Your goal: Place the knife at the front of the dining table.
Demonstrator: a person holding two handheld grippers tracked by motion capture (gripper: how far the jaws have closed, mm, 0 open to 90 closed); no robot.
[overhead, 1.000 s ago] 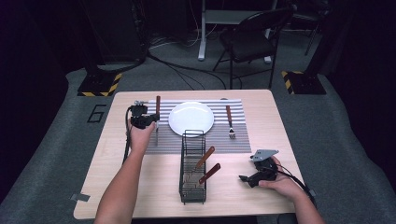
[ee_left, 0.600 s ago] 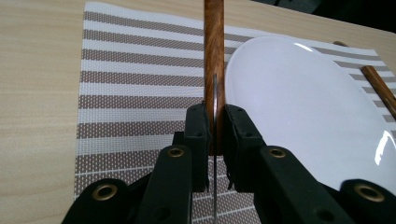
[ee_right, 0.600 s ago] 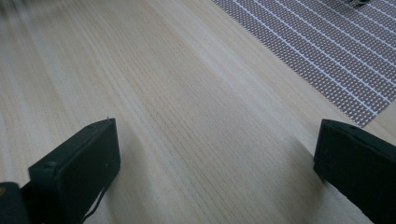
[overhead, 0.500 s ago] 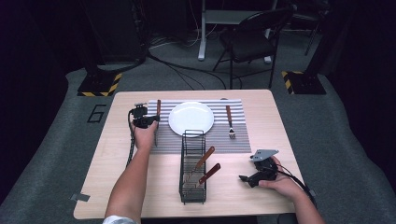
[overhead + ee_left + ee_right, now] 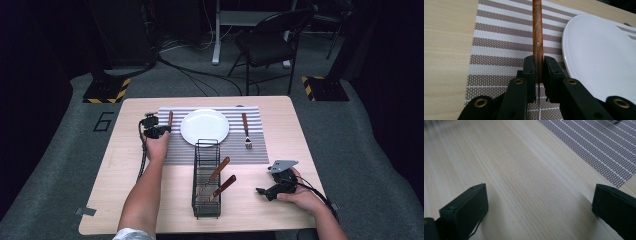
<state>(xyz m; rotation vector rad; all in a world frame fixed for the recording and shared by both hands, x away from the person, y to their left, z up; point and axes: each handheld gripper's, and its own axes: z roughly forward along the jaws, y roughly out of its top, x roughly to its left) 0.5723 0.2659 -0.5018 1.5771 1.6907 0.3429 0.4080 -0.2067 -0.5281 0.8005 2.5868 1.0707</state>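
My left gripper (image 5: 156,131) (image 5: 538,68) is shut on the thin metal blade of a wooden-handled knife (image 5: 537,30) (image 5: 170,118). The knife lies low over the striped placemat (image 5: 499,50) (image 5: 260,150), handle pointing away, just left of the white plate (image 5: 204,126) (image 5: 599,57). A wooden-handled fork (image 5: 246,129) lies on the mat right of the plate. My right gripper (image 5: 265,191) (image 5: 539,202) rests near the table's front right, open, with bare wood between its jaws.
A black wire caddy (image 5: 207,145) stands in the middle front of the table with two wooden-handled utensils (image 5: 220,177) leaning in it. A corner of the placemat (image 5: 599,147) shows ahead of the right gripper. A chair (image 5: 270,45) stands beyond the table.
The left gripper has sunk toward the placemat with the knife still in it. The right gripper has stayed in place.
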